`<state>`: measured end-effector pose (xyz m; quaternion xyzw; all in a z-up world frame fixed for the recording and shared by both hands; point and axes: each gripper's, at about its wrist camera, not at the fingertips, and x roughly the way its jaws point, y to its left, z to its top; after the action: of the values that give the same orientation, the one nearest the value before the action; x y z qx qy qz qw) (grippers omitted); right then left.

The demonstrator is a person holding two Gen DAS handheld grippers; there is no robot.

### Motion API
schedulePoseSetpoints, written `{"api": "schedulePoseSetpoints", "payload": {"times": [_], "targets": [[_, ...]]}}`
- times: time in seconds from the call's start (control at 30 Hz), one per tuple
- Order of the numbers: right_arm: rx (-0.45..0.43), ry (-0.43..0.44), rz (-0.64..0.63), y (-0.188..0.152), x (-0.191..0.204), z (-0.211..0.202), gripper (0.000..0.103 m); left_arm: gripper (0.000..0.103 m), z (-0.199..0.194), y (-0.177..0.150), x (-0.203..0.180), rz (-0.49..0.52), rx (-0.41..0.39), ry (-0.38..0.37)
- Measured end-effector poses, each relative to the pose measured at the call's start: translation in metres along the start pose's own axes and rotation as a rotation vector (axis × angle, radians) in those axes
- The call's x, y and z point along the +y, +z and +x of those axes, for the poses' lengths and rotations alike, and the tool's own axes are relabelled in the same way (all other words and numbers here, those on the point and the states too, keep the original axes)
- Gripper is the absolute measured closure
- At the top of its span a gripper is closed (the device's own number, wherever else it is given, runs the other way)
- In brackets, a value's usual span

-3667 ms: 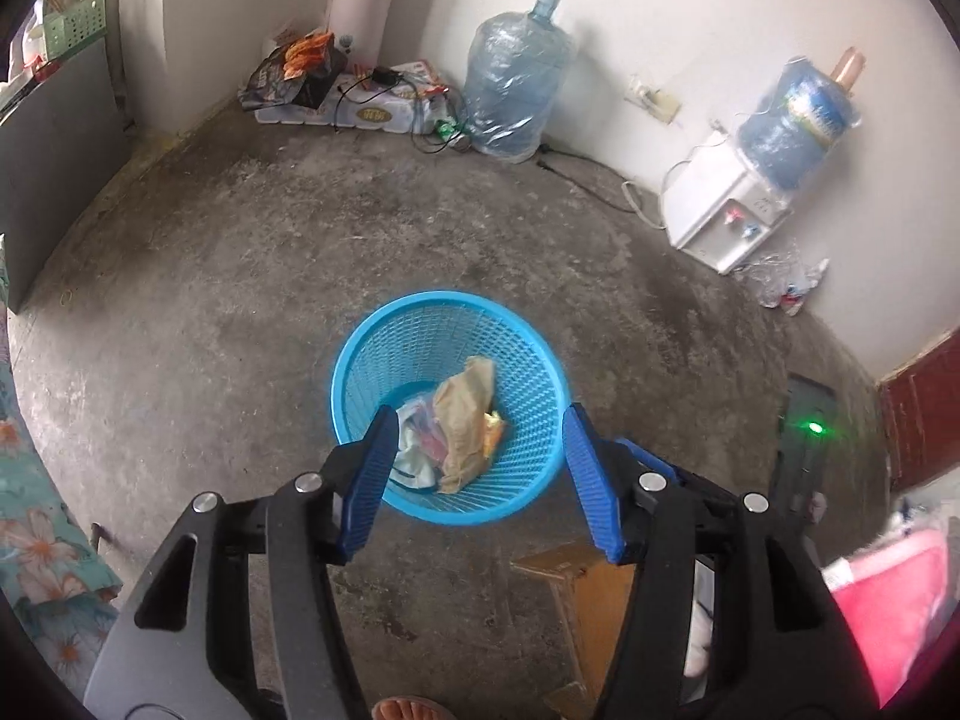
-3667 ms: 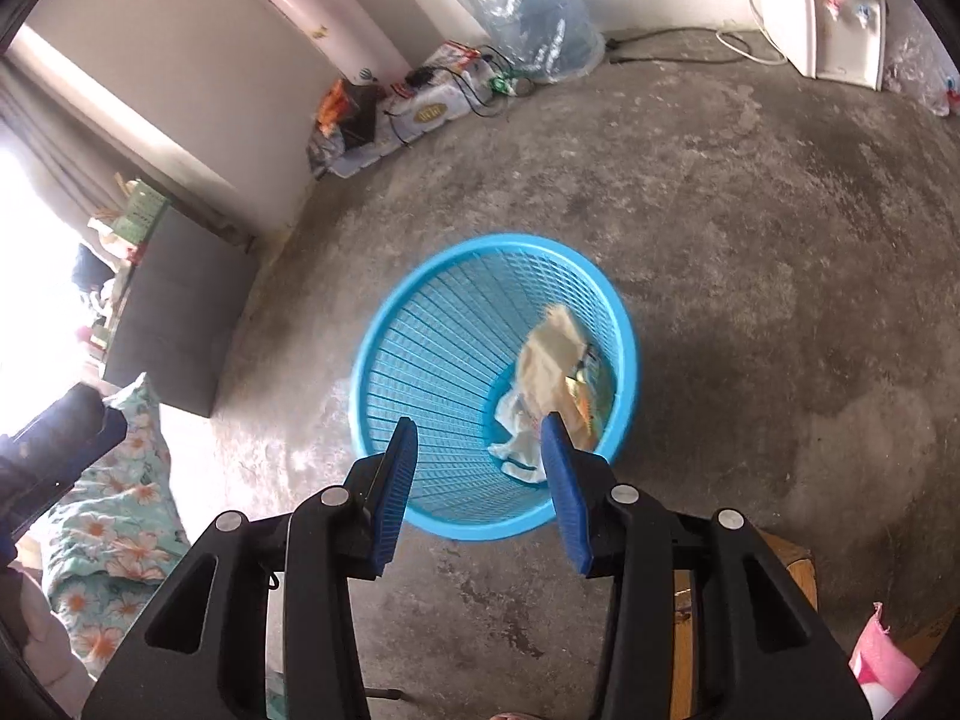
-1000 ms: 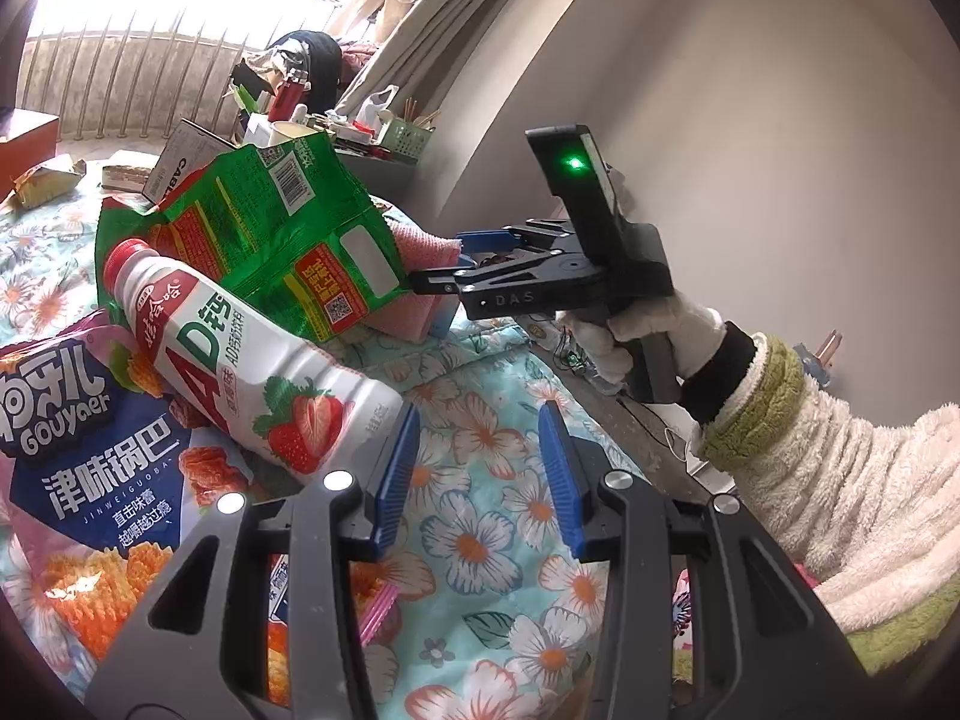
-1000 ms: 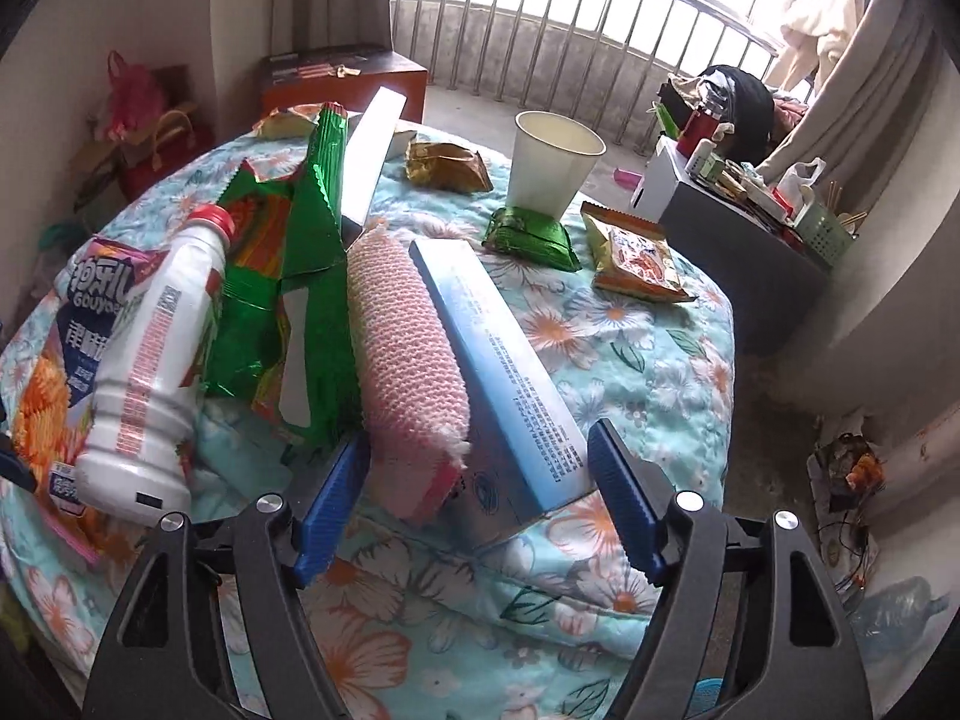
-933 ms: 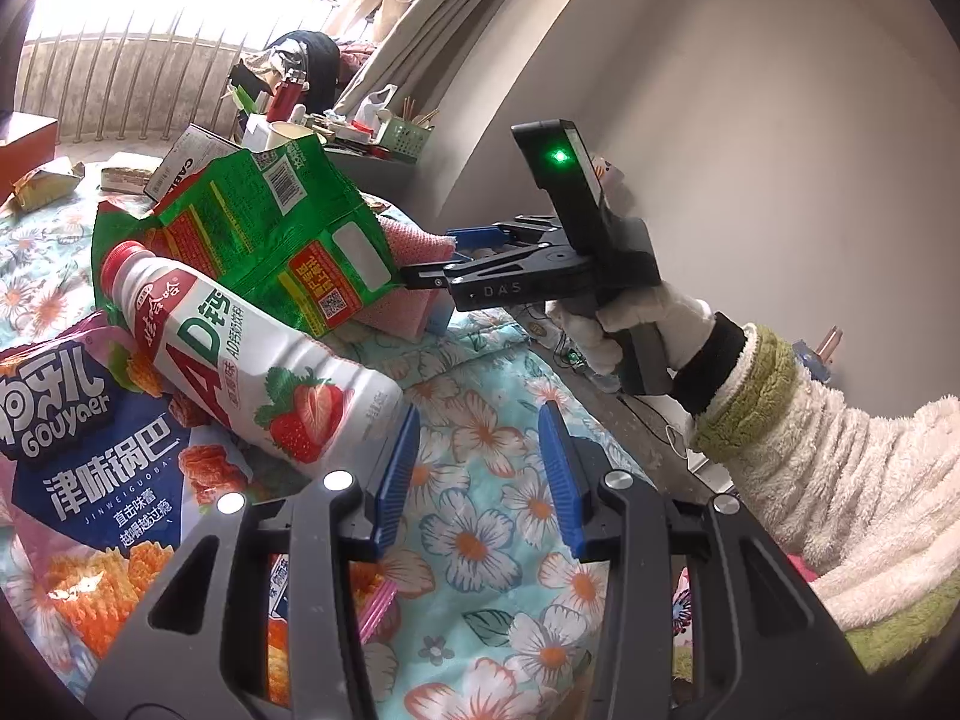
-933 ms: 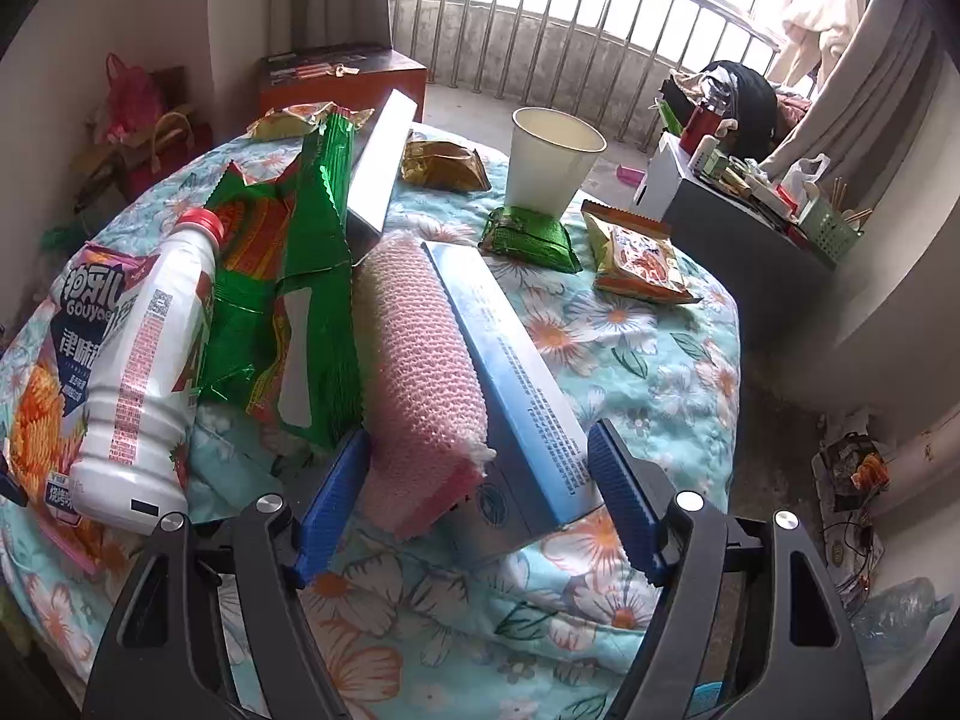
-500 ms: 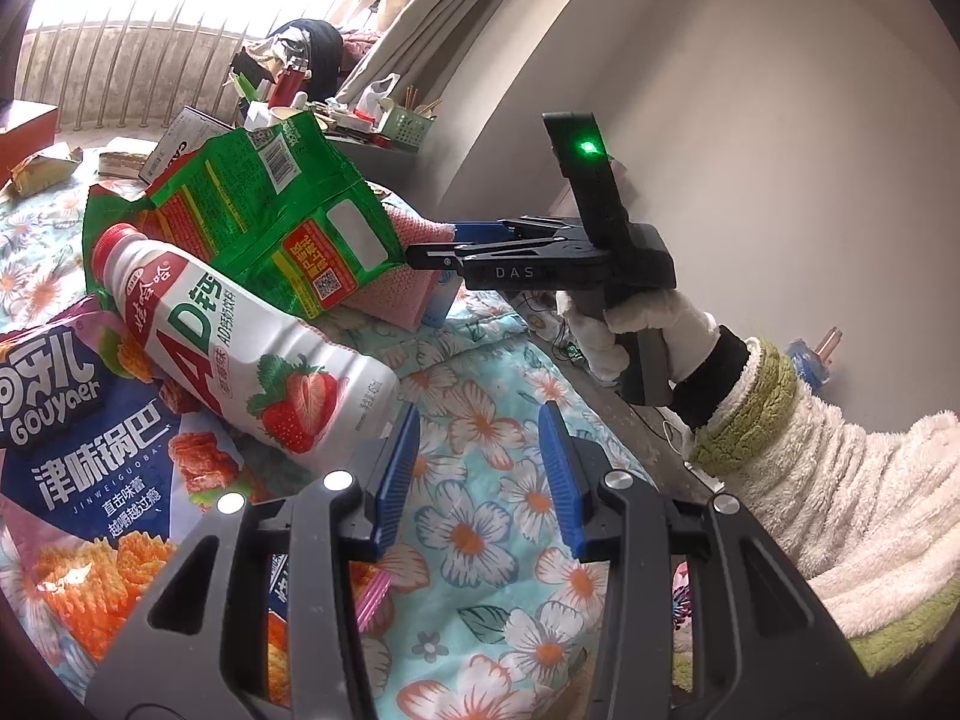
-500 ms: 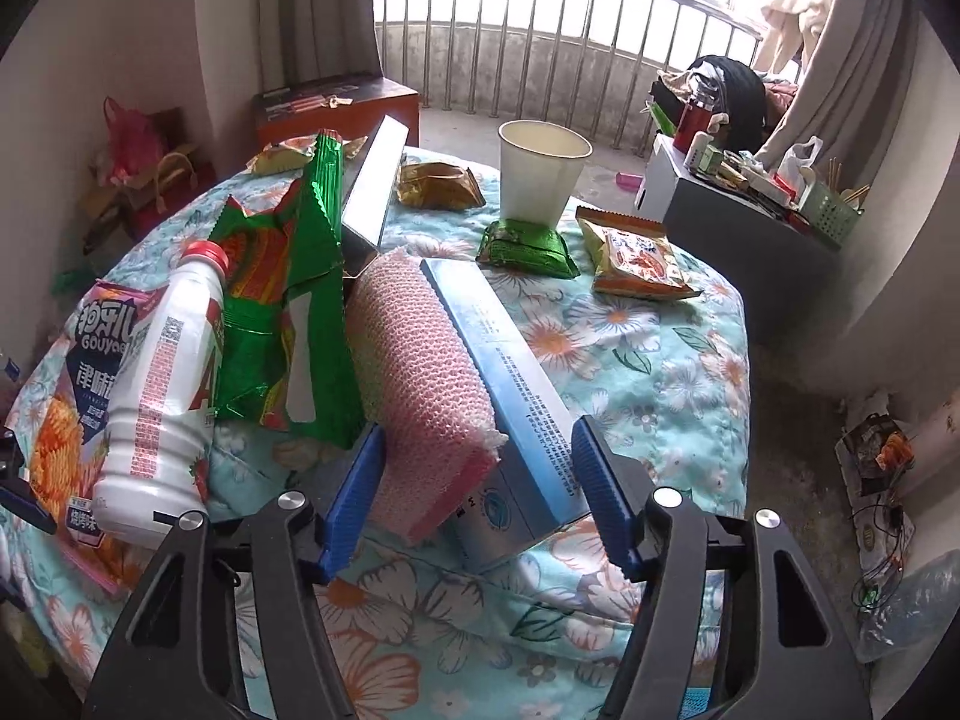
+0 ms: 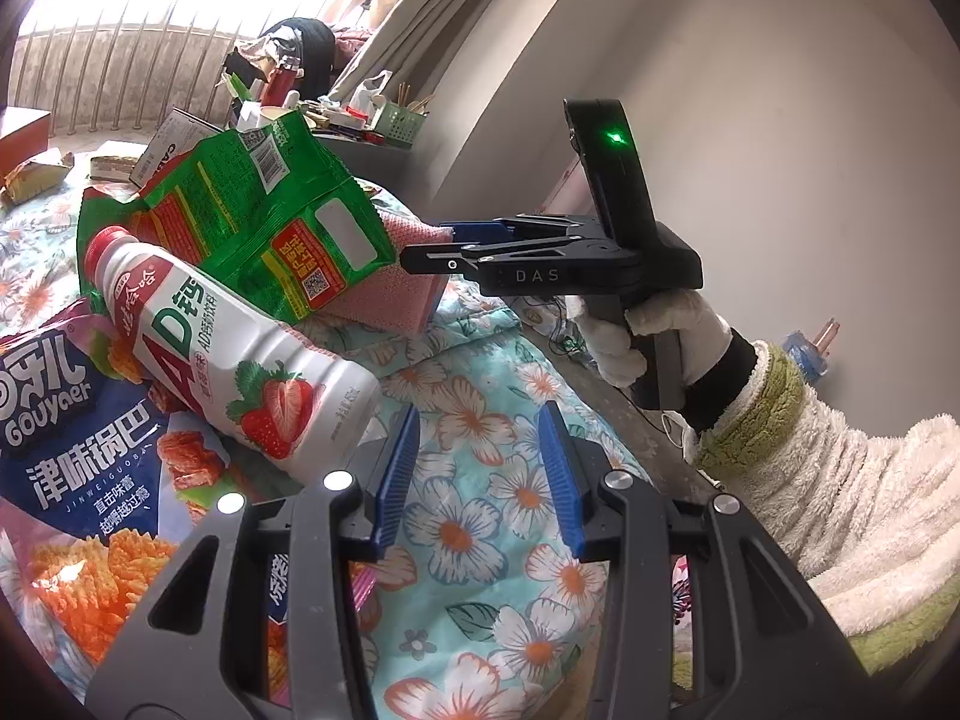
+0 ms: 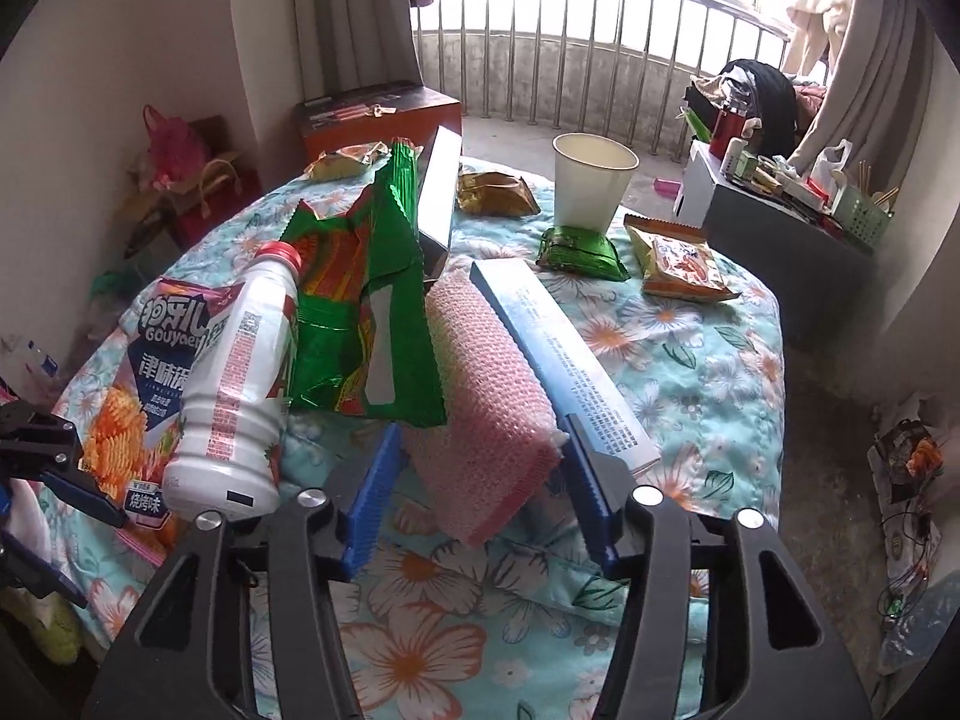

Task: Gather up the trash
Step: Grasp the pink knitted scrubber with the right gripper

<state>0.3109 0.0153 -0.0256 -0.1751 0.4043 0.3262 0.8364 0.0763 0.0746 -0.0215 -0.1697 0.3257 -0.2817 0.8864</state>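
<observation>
The right hand-held gripper point(image 10: 477, 495), which has just been closing, is clamped on the pink bubble-wrap pad point(image 10: 486, 384) beside the long blue-and-white carton point(image 10: 564, 360) on the flowered counter point(image 10: 690, 348), so lifting may tumble the crinkled green foil snack bag point(image 10: 366, 324) leaning against it, while the left hand-held gripper point(image 9: 480, 474) hangs apart, empty.

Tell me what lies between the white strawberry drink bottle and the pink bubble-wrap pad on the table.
A crumpled green foil snack bag lies between the white bottle and the pink bubble-wrap pad, overlapping the pad's left edge; the right wrist view shows it best.
</observation>
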Motion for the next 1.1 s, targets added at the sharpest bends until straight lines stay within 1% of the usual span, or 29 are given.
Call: {"api": "schedulePoseSetpoints", "payload": {"times": [0.03, 0.07, 0.1, 0.17, 0.23, 0.27, 0.33, 0.43, 0.5, 0.57, 0.63, 0.67, 0.7, 0.77, 0.83, 0.87, 0.93, 1.0, 1.1], "targets": [[-0.005, 0.002, 0.007, 0.000, -0.003, 0.000, 0.045, 0.065, 0.000, 0.000, 0.001, 0.000, 0.000, 0.001], [-0.011, 0.005, 0.018, 0.001, -0.007, 0.000, 0.042, 0.065, -0.001, 0.000, 0.001, 0.000, 0.000, 0.002], [-0.023, 0.011, 0.031, 0.001, -0.012, -0.001, 0.036, 0.065, -0.001, 0.000, 0.002, -0.001, 0.001, 0.002], [-0.041, 0.013, 0.053, 0.000, -0.021, -0.002, 0.031, 0.065, -0.003, 0.000, 0.003, -0.001, 0.001, 0.001], [-0.042, 0.008, 0.078, -0.001, -0.033, 0.001, 0.027, 0.065, -0.004, 0.000, 0.005, -0.001, 0.002, -0.002], [-0.035, 0.018, 0.105, -0.002, -0.041, 0.004, 0.027, 0.065, -0.004, 0.000, 0.006, -0.002, 0.003, -0.004], [-0.022, 0.067, 0.163, -0.005, -0.053, 0.011, 0.027, 0.065, -0.005, 0.001, 0.006, -0.002, 0.004, -0.008], [-0.006, 0.112, 0.211, -0.010, -0.059, 0.022, 0.027, 0.065, -0.004, 0.001, 0.005, 0.000, 0.006, -0.012], [0.029, 0.105, 0.241, -0.014, -0.059, 0.033, 0.027, 0.065, -0.002, 0.001, 0.004, 0.002, 0.011, -0.012], [0.041, 0.082, 0.263, -0.018, -0.057, 0.038, 0.027, 0.065, -0.001, 0.001, 0.003, 0.002, 0.015, -0.014], [0.026, 0.081, 0.303, -0.022, -0.056, 0.035, 0.035, 0.065, 0.000, 0.000, 0.001, 0.004, 0.018, -0.014], [0.022, 0.087, 0.337, -0.025, -0.057, 0.033, 0.045, 0.065, 0.000, 0.000, 0.000, 0.006, 0.018, -0.015], [0.020, 0.094, 0.366, -0.029, -0.056, 0.031, 0.053, 0.065, 0.000, 0.000, -0.001, 0.007, 0.018, -0.014], [0.009, 0.111, 0.417, -0.035, -0.055, 0.027, 0.062, 0.065, 0.002, 0.000, -0.004, 0.008, 0.021, -0.015], [-0.003, 0.120, 0.473, -0.043, -0.054, 0.022, 0.066, 0.065, 0.003, -0.001, -0.006, 0.012, 0.026, -0.014], [-0.011, 0.131, 0.511, -0.048, -0.055, 0.018, 0.069, 0.065, 0.003, -0.001, -0.008, 0.016, 0.027, -0.012], [-0.026, 0.156, 0.600, -0.061, -0.057, 0.009, 0.071, 0.064, 0.003, -0.001, -0.013, 0.028, 0.032, 0.001], [-0.038, 0.205, 0.710, -0.080, -0.059, -0.001, 0.073, 0.063, 0.003, -0.001, -0.018, 0.032, 0.036, 0.007], [-0.038, 0.270, 0.835, -0.115, -0.054, -0.015, 0.074, 0.061, 0.006, -0.003, -0.023, 0.038, 0.053, 0.011]]}}
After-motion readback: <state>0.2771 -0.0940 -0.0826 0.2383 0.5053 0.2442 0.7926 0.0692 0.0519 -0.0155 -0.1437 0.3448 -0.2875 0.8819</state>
